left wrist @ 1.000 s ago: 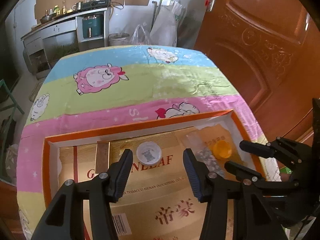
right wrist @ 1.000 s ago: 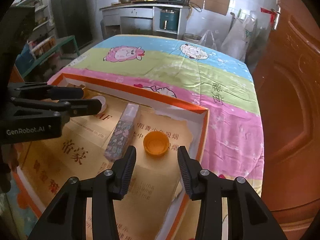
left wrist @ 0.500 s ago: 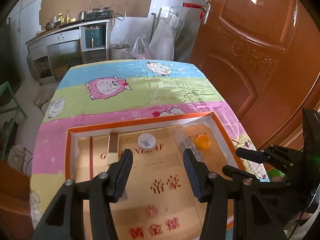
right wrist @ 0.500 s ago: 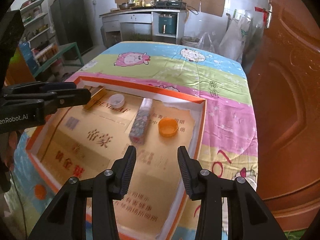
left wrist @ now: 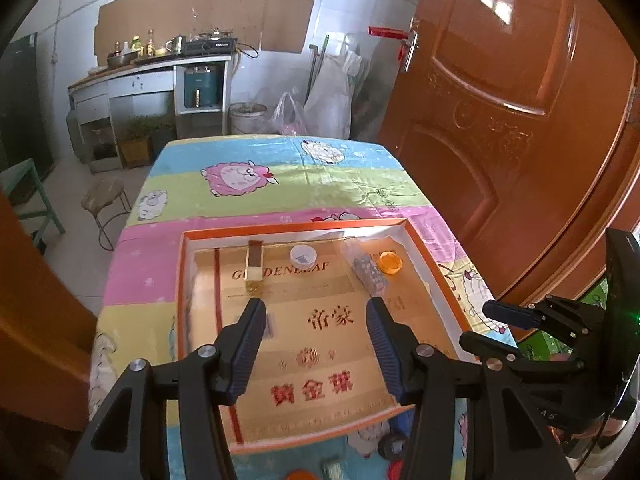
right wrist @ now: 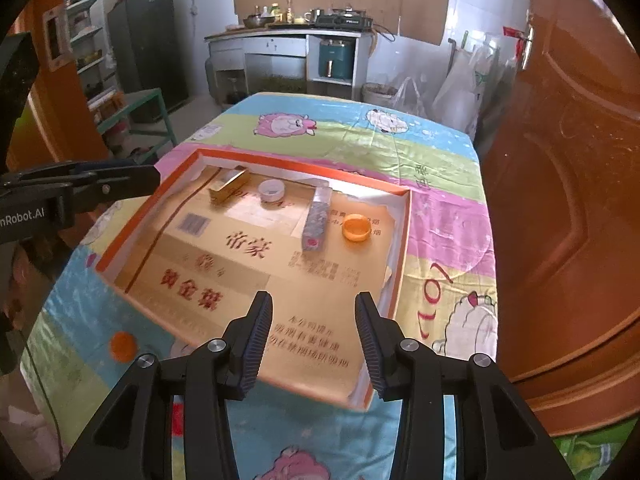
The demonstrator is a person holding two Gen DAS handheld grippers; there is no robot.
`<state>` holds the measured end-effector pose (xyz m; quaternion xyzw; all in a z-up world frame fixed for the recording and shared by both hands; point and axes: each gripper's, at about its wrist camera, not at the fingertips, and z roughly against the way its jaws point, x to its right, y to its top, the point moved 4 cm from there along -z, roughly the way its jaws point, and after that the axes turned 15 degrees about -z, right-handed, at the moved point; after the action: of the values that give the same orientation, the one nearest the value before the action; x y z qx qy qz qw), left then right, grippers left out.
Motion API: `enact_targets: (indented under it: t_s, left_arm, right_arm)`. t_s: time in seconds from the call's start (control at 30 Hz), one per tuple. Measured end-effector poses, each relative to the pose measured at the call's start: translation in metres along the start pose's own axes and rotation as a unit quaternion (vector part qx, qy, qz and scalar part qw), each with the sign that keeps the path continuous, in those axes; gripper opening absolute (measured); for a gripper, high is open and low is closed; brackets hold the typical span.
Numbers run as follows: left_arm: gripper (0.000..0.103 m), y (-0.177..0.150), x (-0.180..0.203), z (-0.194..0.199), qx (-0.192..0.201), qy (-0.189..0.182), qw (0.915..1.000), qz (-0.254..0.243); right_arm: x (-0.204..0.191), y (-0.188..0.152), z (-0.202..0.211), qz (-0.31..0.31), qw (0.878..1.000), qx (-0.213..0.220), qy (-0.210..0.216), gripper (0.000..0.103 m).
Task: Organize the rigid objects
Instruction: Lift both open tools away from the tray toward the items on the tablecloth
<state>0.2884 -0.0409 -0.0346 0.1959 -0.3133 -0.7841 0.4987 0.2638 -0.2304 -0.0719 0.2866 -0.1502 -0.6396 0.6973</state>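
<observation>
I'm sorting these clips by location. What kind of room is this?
Most likely a home kitchen or utility room: a counter with a stove and bottles along the far wall, a dark fridge beside it, and a wooden door next to the cloth-covered table.

- We are holding our left gripper (left wrist: 316, 312) tilted downward, its jaws standing apart with nothing between the pads.
- We are holding our right gripper (right wrist: 314, 308) at a similar downward tilt — jaws parted, empty.
- Each gripper is showing at the edge of the other's view — side by side, apart.
</observation>
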Motion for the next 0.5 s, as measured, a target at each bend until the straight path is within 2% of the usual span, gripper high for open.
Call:
enact_targets:
  t_s: [0.5]
  left_arm:
    - [0.052,-0.059,0.001,0.063,0.022,0.022,0.9994,0.012]
  right_arm:
    - [-0.041,-0.052,0.054,-0.003,1.0,0.025,0.001,0.044]
